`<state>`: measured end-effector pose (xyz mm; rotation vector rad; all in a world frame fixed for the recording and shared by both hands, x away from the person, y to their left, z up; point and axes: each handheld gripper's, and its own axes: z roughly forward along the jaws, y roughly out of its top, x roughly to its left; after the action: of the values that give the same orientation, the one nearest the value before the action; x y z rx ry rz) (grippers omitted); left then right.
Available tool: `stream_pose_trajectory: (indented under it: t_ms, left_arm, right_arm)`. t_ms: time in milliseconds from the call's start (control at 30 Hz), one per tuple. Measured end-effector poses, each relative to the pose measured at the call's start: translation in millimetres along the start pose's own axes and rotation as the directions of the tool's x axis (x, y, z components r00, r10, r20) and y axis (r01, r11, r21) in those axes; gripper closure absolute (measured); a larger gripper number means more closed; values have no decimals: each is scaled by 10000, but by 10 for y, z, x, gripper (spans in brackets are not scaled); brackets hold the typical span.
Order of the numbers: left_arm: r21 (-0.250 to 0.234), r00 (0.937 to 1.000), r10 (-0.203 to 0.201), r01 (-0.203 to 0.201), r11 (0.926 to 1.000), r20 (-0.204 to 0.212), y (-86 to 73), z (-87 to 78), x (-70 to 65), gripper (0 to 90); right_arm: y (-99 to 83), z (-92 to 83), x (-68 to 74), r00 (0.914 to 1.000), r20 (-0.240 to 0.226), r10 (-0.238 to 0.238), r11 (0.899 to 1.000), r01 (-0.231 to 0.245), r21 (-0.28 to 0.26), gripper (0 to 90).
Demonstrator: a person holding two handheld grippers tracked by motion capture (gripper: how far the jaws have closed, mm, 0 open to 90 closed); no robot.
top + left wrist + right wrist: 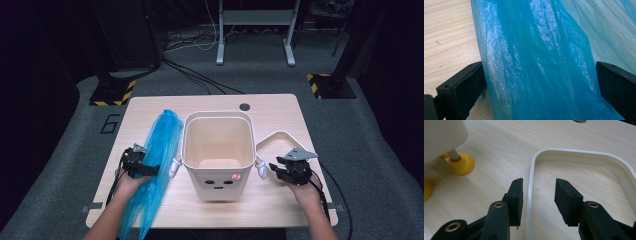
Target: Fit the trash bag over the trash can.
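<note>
A long crumpled blue plastic bag (157, 165) lies along the left side of the wooden table (280, 107). My left gripper (145, 162) reaches in from the bag's left edge. In the left gripper view the bag (536, 62) fills the gap between the wide-apart jaws of that gripper (538, 64), which do not squeeze it. A white bin (217, 172) with a drawn face stands mid-table. To its right lies a white ring frame (274, 136). My right gripper (539, 181) is open, its jaws straddling the ring's (574, 152) near-left rim without pressing it.
The bin has small white arms (175, 167) on its sides and yellow feet (462, 163) underneath. A round cable hole (244, 107) sits near the table's far edge. Beyond the table are stand bases with hazard tape (112, 92) and floor cables.
</note>
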<state>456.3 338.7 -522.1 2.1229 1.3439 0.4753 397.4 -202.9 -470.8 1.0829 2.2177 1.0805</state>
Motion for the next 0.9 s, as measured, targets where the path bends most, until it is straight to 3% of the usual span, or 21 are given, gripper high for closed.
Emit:
stream_pose_trajectory:
  t_ms: [133,233,533,767,900]
  left_arm:
    - [-200,10000,-24,24,9998,-17,-23,-1,-1,0]
    - [-713,10000,55,-52,9974,48,-89,-3,11,0]
    - [-1083,9999,-26,15,9941,-101,-114,-4,5,19]
    - [-1600,9988,380,-325,9866,316,-143,-45,-15,241]
    - [-1801,9954,695,-566,9820,659,-156,-64,-22,432]
  right_arm:
    - [0,-4,-1,10000,6,-19,10000,19,-4,576]
    - [-2,-2,-3,10000,7,-16,10000,16,2,576]
    - [-2,1,1,10000,23,-61,10000,61,35,575]
    - [-1,0,3,9999,41,-138,9999,138,13,576]
    - [-3,-5,2,9998,75,-159,9999,159,5,576]
